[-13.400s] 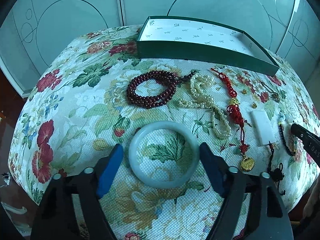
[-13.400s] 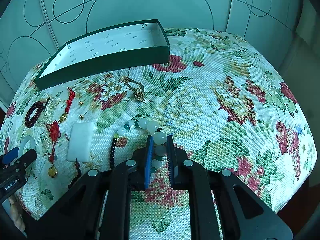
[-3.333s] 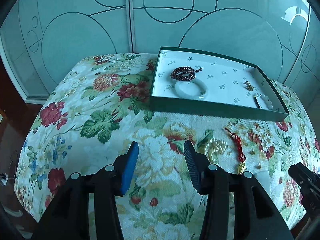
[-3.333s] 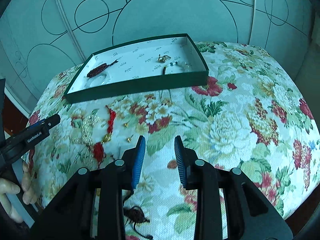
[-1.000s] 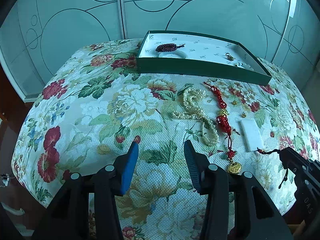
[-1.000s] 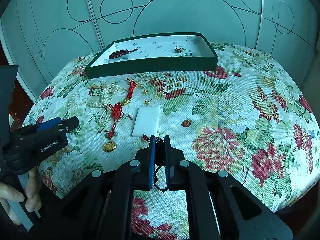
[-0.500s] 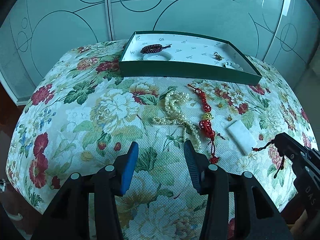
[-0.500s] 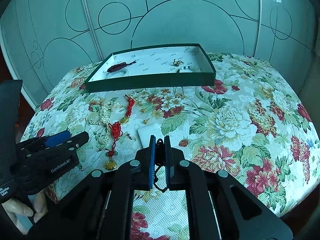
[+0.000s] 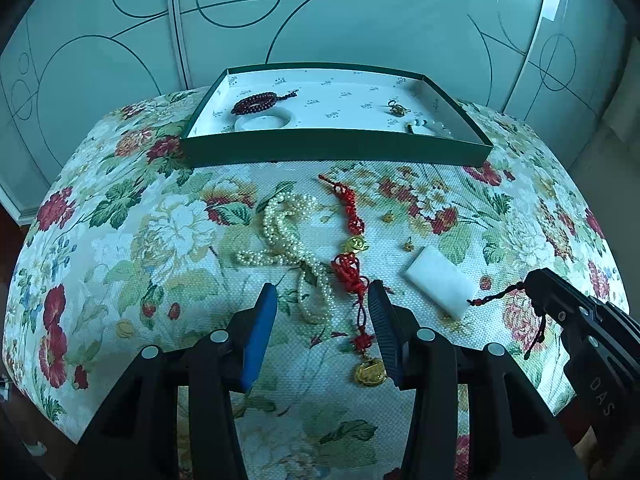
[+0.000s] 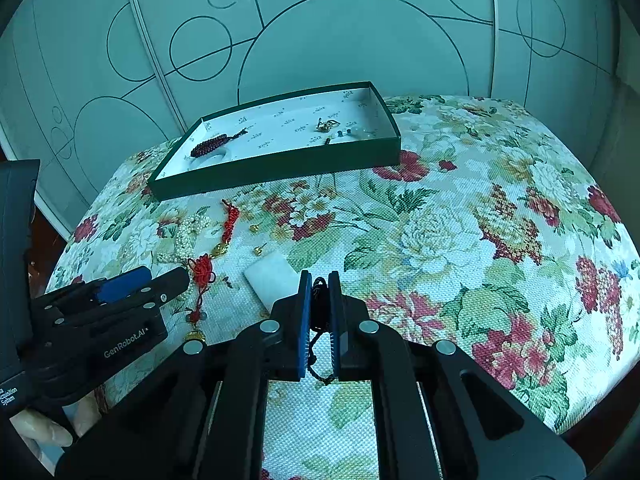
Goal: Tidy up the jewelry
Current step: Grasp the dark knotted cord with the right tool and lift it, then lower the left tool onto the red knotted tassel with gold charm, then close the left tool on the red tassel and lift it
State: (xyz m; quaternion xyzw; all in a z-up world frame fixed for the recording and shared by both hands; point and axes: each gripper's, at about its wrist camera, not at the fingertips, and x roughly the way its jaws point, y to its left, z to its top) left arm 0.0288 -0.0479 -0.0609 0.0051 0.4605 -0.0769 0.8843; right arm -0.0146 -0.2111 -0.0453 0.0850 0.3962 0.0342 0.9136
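Note:
My right gripper is shut on the dark cord of a white rectangular pendant, which also shows in the left wrist view with its cord taut toward that gripper. My left gripper is open and empty above a pearl necklace and a red knotted charm with gold pieces. The green box at the back holds a dark red bead bracelet, a white bangle, a gold piece and a pale bead bracelet.
Two small gold earrings lie on the floral cloth between the charm and the pendant. The cushion's edges drop off at left, right and front. A patterned glass wall stands behind the box.
My right gripper has risen and drawn the cord up, dragging the white pendant. My left gripper has drifted forward over the pearls and red charm, still open.

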